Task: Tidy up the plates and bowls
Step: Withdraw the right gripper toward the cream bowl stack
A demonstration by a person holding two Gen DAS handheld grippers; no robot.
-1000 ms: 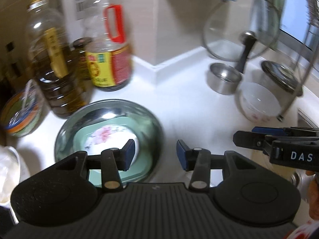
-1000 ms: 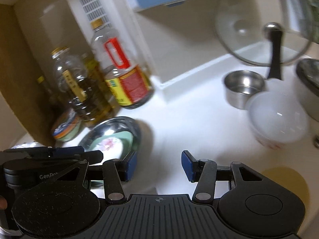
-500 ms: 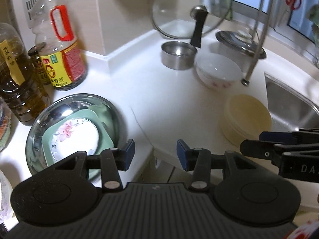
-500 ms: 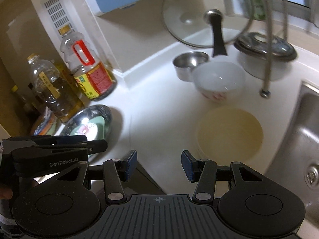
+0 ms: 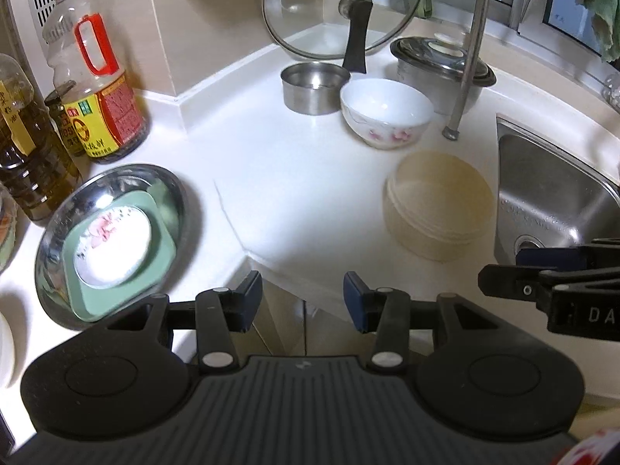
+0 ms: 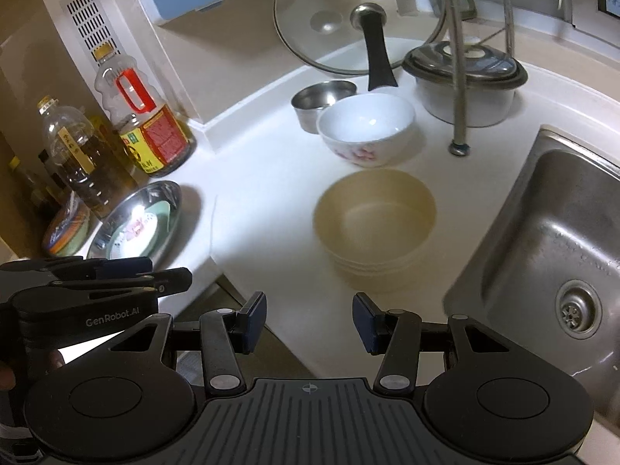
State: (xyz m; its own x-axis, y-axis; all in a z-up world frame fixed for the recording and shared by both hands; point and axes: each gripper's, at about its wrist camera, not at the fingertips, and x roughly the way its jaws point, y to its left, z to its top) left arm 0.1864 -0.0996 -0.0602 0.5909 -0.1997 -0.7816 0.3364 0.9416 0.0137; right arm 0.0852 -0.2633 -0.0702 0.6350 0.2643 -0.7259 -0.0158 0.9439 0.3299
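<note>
A steel plate (image 5: 170, 186) on the white counter's left holds a green square plate (image 5: 162, 240) with a white floral plate (image 5: 116, 248) on top; the stack also shows in the right wrist view (image 6: 170, 197). A cream bowl (image 5: 438, 213) (image 6: 374, 221) stands near the sink. A white floral bowl (image 5: 387, 112) (image 6: 366, 130) stands behind it. My left gripper (image 5: 302, 302) is open and empty, off the counter's front edge. My right gripper (image 6: 309, 323) is open and empty, in front of the cream bowl.
Oil and sauce bottles (image 5: 97, 89) stand at the back left. A small steel pot (image 5: 316, 87), a glass lid (image 5: 341, 4), a lidded pot (image 5: 441, 62) and a rack pole (image 5: 465, 69) stand at the back. A steel sink (image 6: 554, 255) lies on the right.
Both grippers have pulled back and risen away from the steel plate stack and swung right. The cream bowl and the sink have come into view. Both stay open.
</note>
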